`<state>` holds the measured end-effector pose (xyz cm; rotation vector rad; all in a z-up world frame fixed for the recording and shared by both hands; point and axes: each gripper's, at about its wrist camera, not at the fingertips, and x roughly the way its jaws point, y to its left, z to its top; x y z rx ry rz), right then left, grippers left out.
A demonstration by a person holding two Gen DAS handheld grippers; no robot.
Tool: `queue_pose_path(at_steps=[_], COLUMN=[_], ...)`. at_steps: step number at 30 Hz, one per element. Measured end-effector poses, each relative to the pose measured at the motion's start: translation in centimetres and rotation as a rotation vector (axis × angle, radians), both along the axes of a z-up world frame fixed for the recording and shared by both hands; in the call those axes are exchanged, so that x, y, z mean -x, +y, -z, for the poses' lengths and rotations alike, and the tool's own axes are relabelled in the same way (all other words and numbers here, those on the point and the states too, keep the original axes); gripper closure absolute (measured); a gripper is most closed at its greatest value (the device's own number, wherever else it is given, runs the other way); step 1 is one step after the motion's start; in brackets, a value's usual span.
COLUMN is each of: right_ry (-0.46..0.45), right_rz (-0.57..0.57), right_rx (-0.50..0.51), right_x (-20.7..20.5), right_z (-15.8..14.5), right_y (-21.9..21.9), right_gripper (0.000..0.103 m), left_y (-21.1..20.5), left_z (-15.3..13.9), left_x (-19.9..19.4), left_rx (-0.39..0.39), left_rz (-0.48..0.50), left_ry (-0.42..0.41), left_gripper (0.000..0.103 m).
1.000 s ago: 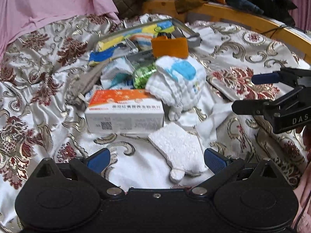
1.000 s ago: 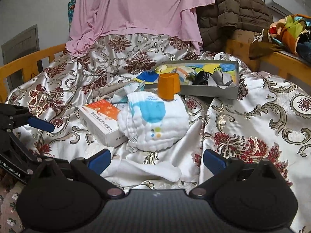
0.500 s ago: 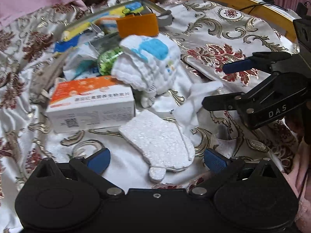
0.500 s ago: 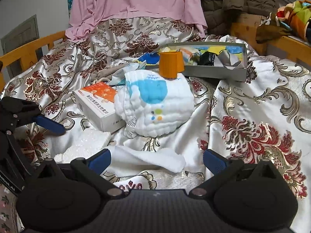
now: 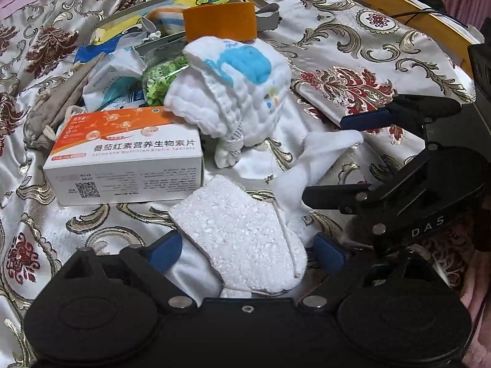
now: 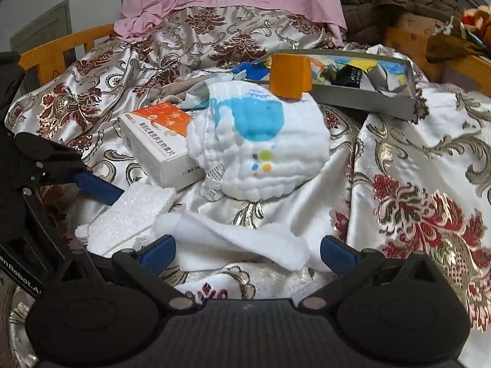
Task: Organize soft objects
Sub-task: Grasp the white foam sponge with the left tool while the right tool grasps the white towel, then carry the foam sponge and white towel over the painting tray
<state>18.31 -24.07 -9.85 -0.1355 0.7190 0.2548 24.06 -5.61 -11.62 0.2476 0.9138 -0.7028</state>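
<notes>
Lying flat on the floral satin bedspread (image 5: 353,46), the nubby white mitt-shaped cloth (image 5: 242,239) is sitting between the spread fingers of your left gripper (image 5: 245,251), its long axis running from the near right end up toward the tablet box (image 5: 125,159). The jaws are standing wide on either side of it, gripping nothing. That box is reading "Lycopene Nutrition Biotin Tablets" under Chinese print, with a QR code on its side. Your right gripper (image 6: 247,253) is also standing wide apart, straddling a plain white cloth (image 6: 236,239) whose long axis is running left to right across the fingers. Just beyond is sitting a quilted white whale-print cloth (image 6: 260,141), an orange cup (image 6: 290,75) behind it, then a grey tray (image 6: 362,102). The right gripper's body is reading "DAS". Bare bedspread is lying open to your right.
</notes>
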Motion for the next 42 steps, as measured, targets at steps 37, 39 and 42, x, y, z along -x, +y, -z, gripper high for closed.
queue_pose_path(at_steps=[37,39,42], right_ry=[-0.035,-0.035,-0.036], right_rz=[0.007,0.005,0.006], right_rx=[-0.028,-0.029,-0.029], right_x=[-0.2,-0.2,-0.2], right_z=[0.0,0.0,0.0], right_y=[0.0,0.0,0.0], right_gripper=[0.081,0.081,0.081], left_y=[3.1,3.2,2.7], left_z=[-0.3,-0.3,-0.4], left_x=[-0.3,-0.3,0.2], left_rx=[0.206,0.219,0.195], left_rz=[-0.199,-0.211,-0.202], left_ry=[0.103,0.115,0.083], left_gripper=[0.04,0.042,0.043])
